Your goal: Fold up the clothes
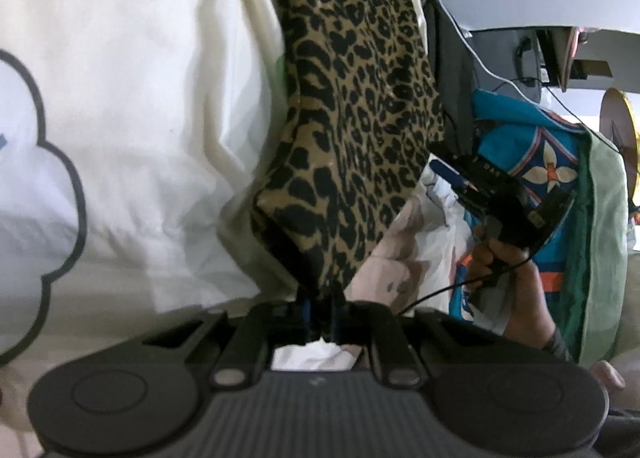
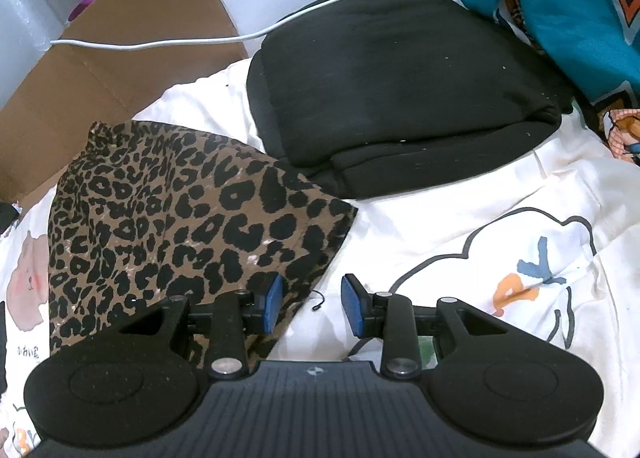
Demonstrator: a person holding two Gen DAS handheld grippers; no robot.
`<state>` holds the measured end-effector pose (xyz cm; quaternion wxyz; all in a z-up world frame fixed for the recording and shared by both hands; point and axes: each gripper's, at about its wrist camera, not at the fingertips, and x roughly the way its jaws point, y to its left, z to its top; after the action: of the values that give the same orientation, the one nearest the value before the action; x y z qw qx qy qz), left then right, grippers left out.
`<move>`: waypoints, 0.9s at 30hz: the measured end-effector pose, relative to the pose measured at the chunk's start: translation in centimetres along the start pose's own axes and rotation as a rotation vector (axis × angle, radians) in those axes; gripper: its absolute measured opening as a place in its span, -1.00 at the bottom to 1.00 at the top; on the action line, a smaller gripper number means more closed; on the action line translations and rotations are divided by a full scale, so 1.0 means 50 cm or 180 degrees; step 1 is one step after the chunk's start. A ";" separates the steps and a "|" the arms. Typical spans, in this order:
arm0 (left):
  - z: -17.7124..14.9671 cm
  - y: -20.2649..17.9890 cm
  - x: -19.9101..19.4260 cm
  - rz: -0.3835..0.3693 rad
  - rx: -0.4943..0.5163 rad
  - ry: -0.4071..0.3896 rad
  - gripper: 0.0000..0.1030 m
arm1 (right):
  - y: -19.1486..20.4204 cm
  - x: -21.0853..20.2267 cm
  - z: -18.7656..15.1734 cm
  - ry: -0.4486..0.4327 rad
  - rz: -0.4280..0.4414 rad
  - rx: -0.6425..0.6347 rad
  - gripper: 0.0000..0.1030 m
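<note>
Left gripper point(image 1: 320, 308) jaws pinched on leopard cloth point(image 1: 352, 106) corner, ready for folding over. Right gripper point(image 2: 310, 308) jaws half open, empty, poised beside its edge.

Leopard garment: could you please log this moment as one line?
left gripper: shut on leopard garment | right gripper: open, empty, beside garment edge | black garment: folded on sheet
</note>
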<state>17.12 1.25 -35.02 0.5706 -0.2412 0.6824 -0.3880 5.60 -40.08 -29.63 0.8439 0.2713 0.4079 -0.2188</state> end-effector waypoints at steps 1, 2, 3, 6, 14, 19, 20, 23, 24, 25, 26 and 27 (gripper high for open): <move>0.001 0.002 -0.003 0.0012 -0.0005 -0.0004 -0.83 | -0.004 0.001 0.002 -0.0009 0.0000 0.0002 -0.24; 0.002 0.004 -0.007 0.0024 -0.0009 -0.0009 -0.83 | -0.008 0.001 0.004 -0.0018 0.0000 0.0003 -0.24; 0.002 0.006 -0.010 0.0036 -0.0014 -0.0013 -0.83 | -0.011 0.003 0.007 -0.0032 -0.0003 -0.0006 -0.24; 0.003 0.018 -0.019 0.0075 -0.0050 -0.0031 -0.83 | -0.020 0.011 0.019 -0.0072 -0.0017 -0.0047 -0.24; 0.002 0.024 -0.013 0.0107 -0.0075 -0.0026 -0.83 | -0.050 0.054 0.046 0.0004 0.0169 0.0155 -0.23; 0.012 0.017 -0.011 0.0194 -0.0020 0.0017 -0.83 | -0.041 0.068 0.043 0.0002 0.0208 0.0098 -0.23; 0.013 0.014 -0.011 0.0217 -0.0012 0.0009 -0.83 | -0.034 0.069 0.045 0.0016 0.0211 0.0022 -0.30; 0.011 0.015 -0.013 0.0206 -0.0033 -0.0004 -0.83 | -0.018 0.071 0.050 0.0038 0.0188 -0.0159 -0.42; 0.009 0.016 -0.013 0.0198 -0.0043 -0.0005 -0.83 | -0.019 0.072 0.052 0.0046 0.0208 -0.0153 -0.45; 0.007 0.017 -0.013 0.0188 -0.0056 -0.0007 -0.83 | -0.022 0.072 0.054 0.0051 0.0226 -0.0135 -0.51; 0.007 0.016 -0.012 0.0193 -0.0053 -0.0006 -0.83 | -0.023 0.072 0.055 0.0054 0.0240 -0.0123 -0.60; 0.007 0.015 -0.012 0.0198 -0.0050 -0.0006 -0.83 | -0.024 0.069 0.056 0.0053 0.0249 -0.0121 -0.65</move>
<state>17.67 2.04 -35.30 0.5811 -0.2248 0.6921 -0.3645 8.47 -43.31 -31.31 0.8533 0.2727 0.4082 -0.1756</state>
